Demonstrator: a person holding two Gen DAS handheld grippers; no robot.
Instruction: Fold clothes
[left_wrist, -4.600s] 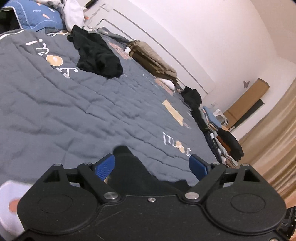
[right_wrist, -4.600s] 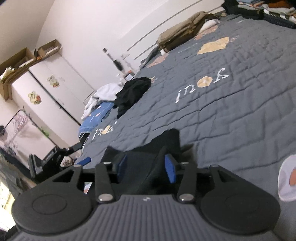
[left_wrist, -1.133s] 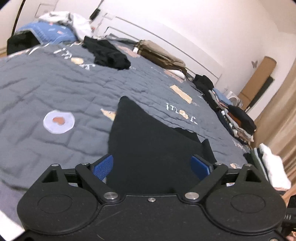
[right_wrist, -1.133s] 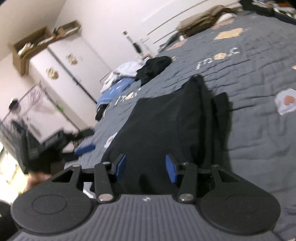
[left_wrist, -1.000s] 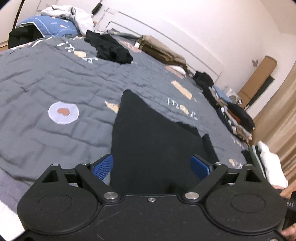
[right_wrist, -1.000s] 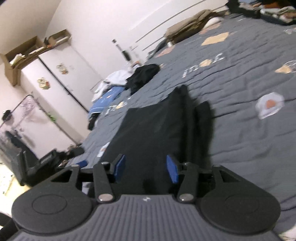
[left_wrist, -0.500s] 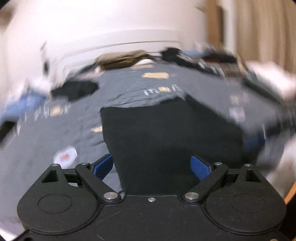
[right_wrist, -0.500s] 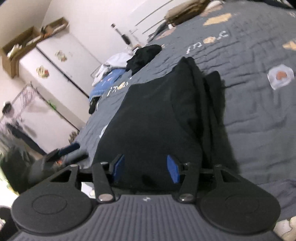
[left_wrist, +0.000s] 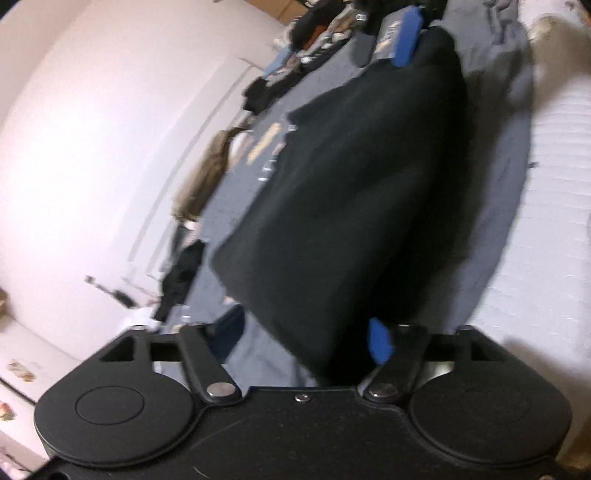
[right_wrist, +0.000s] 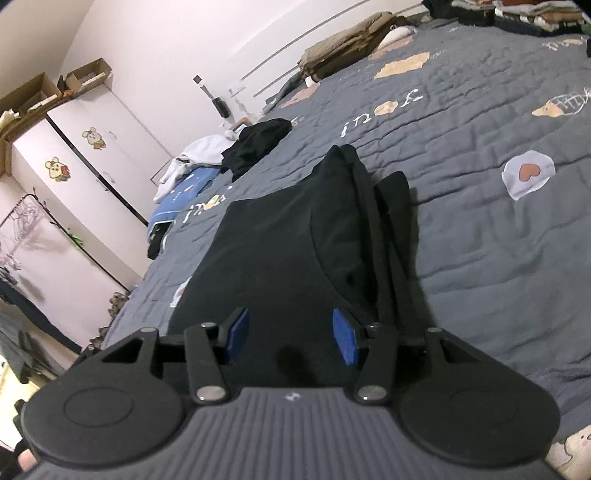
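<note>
Both grippers' fingers stand apart around the near edge of the black garment (right_wrist: 295, 240), low centre, spread flat on the bed (right_wrist: 498, 277) for folding; grip unclear.

The left wrist view is rolled hard to one side and blurred, looking from close range along the black garment (left_wrist: 354, 206) toward the far wall. The right wrist view sits low at the edge of the bed (right_wrist: 480, 229), nearly level, facing across the same garment toward the white wardrobe (right_wrist: 92, 155). Both views share the garment, the bed and the brown pile (right_wrist: 343, 48) by the wall.
</note>
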